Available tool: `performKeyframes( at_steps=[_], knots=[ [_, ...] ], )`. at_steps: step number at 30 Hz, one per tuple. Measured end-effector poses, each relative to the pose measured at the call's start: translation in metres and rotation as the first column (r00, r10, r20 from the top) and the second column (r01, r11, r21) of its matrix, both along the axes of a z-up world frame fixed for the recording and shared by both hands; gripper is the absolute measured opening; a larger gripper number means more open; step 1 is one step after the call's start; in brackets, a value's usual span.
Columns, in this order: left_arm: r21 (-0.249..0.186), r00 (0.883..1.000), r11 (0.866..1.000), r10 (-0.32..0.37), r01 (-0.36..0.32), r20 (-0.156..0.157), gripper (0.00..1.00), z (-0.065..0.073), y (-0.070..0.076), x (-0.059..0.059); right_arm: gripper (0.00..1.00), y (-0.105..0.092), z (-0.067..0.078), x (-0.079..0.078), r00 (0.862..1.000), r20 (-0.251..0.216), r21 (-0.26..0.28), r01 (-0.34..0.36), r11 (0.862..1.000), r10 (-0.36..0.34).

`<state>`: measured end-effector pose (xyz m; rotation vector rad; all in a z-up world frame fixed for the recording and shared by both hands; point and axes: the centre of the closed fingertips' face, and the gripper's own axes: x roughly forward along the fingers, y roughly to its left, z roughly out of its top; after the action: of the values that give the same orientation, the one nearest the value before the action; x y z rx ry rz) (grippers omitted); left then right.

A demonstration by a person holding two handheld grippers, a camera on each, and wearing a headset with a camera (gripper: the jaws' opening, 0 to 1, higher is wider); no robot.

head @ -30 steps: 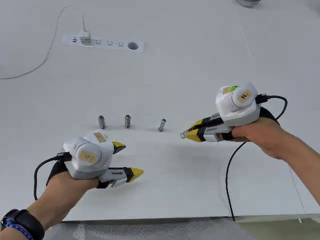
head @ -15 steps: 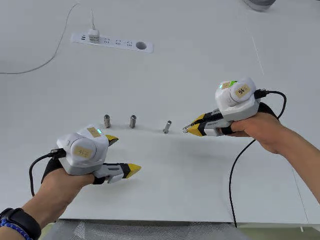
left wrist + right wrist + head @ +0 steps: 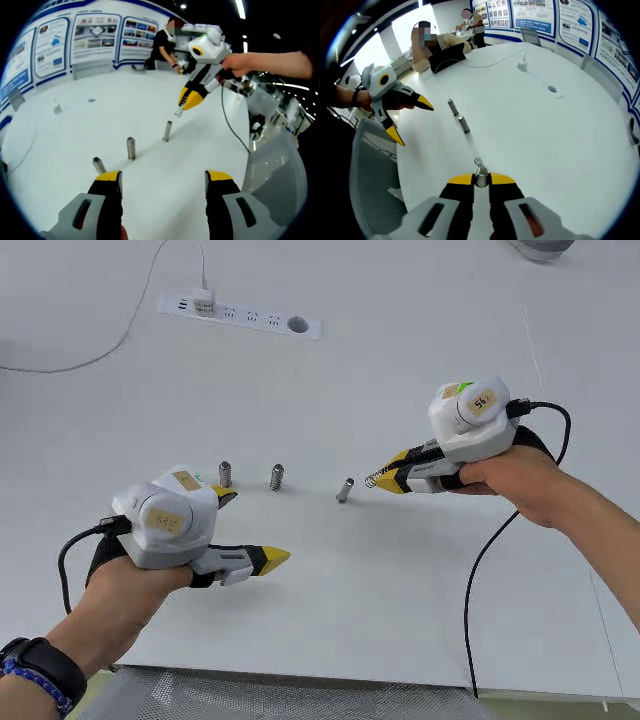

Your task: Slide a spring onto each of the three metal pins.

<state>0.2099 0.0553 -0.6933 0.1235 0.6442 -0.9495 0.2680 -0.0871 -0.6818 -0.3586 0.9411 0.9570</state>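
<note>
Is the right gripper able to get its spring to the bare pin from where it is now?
Probably yes. The right gripper holds the spring close beside the bare pin, with nothing between them, and the open left gripper is off to the side, clear of the path.

The left gripper [image 3: 252,527] and the right gripper [image 3: 388,481] look like the same make: a rounded white housing, black jaw arms and yellow tips. Each carries tan stickers [image 3: 163,521] with handwritten numbers, and the right one shows a green patch [image 3: 466,388] on top. A black cable [image 3: 468,580] trails from the rear of each. The left wrist wears a black band [image 3: 45,660] and a blue beaded bracelet [image 3: 30,683].
</note>
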Motion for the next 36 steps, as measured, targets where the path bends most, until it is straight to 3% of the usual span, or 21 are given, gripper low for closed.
performKeyframes(
  at_steps=[24,36],
  knots=[
    [-0.010,0.998,0.998,0.057,-0.057,-0.006,0.69,0.002,0.017,0.008,0.12,0.025,-0.008,0.001,0.998,-0.029,-0.017,-0.055,0.998,0.054],
    [-0.008,0.998,0.998,0.058,-0.058,-0.012,0.68,0.002,0.020,0.004,0.12,0.030,-0.016,0.000,0.996,-0.031,-0.045,-0.085,0.995,0.084]
  ],
)
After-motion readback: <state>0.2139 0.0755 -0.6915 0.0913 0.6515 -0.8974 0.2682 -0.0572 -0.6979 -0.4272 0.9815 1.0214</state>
